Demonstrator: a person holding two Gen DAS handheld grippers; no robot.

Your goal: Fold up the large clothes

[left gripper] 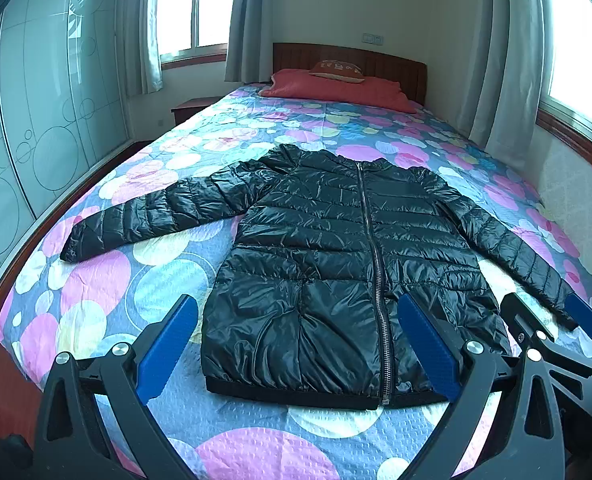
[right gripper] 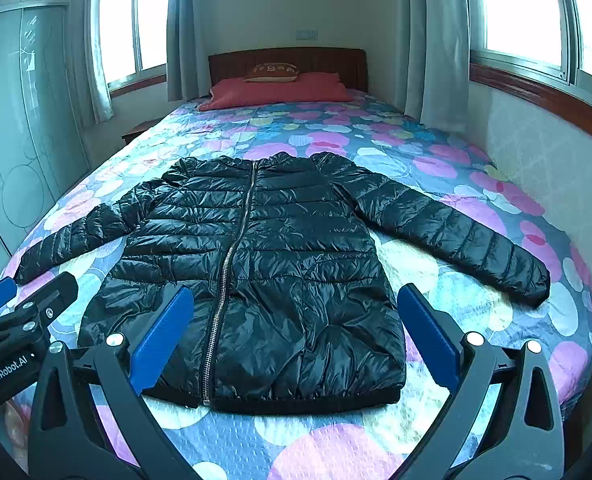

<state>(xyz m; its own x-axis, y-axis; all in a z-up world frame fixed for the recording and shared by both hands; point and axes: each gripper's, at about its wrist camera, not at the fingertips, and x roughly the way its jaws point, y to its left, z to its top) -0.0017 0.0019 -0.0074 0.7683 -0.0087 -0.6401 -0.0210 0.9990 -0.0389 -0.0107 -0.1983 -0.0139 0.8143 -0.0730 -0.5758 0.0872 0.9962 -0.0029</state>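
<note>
A shiny black quilted puffer jacket point(left gripper: 328, 256) lies flat and zipped on the bed, both sleeves spread out to the sides, hem nearest me. It also shows in the right wrist view point(right gripper: 264, 264). My left gripper point(left gripper: 298, 344) is open and empty, hovering above the hem's left half. My right gripper point(right gripper: 296, 340) is open and empty above the hem's right half. The right gripper also shows at the right edge of the left wrist view point(left gripper: 552, 320), near the right sleeve's cuff. The left gripper shows at the left edge of the right wrist view point(right gripper: 24, 304).
The bed point(left gripper: 96, 280) has a bedspread with pink, blue and white circles. A red pillow point(left gripper: 336, 88) and a small cushion lie by the wooden headboard. A wardrobe point(left gripper: 36, 120) stands on the left; a wall and windows with curtains are on the right.
</note>
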